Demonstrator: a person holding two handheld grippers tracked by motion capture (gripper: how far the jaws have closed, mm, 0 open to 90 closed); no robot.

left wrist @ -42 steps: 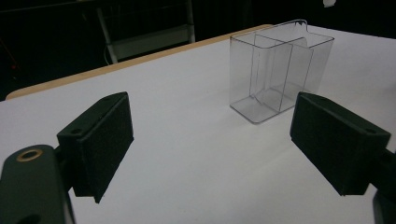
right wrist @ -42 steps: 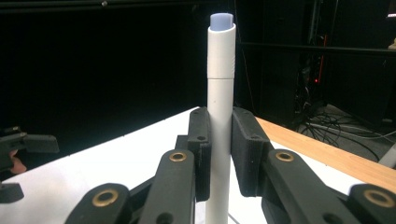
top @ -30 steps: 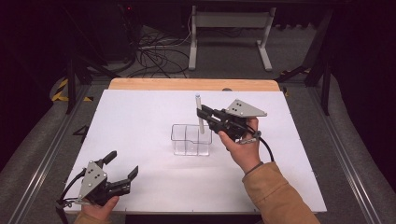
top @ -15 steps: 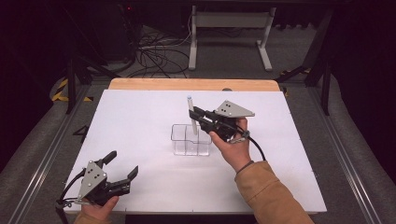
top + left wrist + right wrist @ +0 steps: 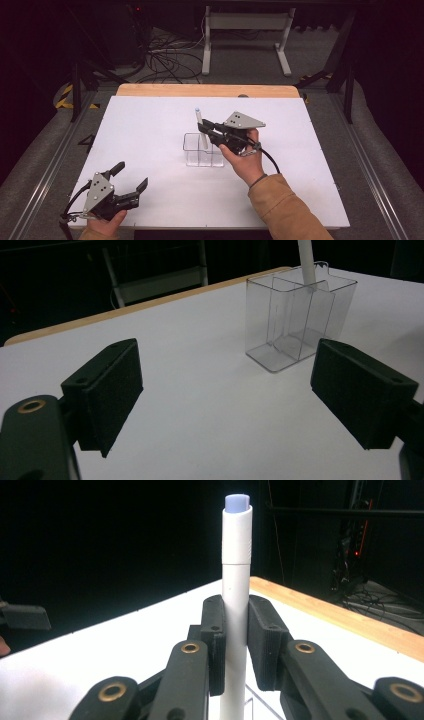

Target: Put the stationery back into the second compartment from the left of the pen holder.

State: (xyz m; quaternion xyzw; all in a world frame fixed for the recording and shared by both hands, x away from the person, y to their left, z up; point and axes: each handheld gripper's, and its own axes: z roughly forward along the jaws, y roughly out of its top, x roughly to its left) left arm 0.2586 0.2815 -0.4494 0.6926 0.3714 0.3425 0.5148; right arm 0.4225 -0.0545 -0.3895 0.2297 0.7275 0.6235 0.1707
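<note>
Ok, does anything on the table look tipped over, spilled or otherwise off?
Nothing stands out. The clear divided organizer stands upright on the white table, and the right gripper holds a white marker upright over it. The left gripper is open.

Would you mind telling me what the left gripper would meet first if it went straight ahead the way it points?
Probably the clear divided container: it stands ahead of the open left gripper, slightly right of centre, bare white table before it.

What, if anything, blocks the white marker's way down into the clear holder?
Nothing visible does. The right gripper clamps the white marker upright, its lower end already inside the clear holder, whose compartments look empty.
</note>
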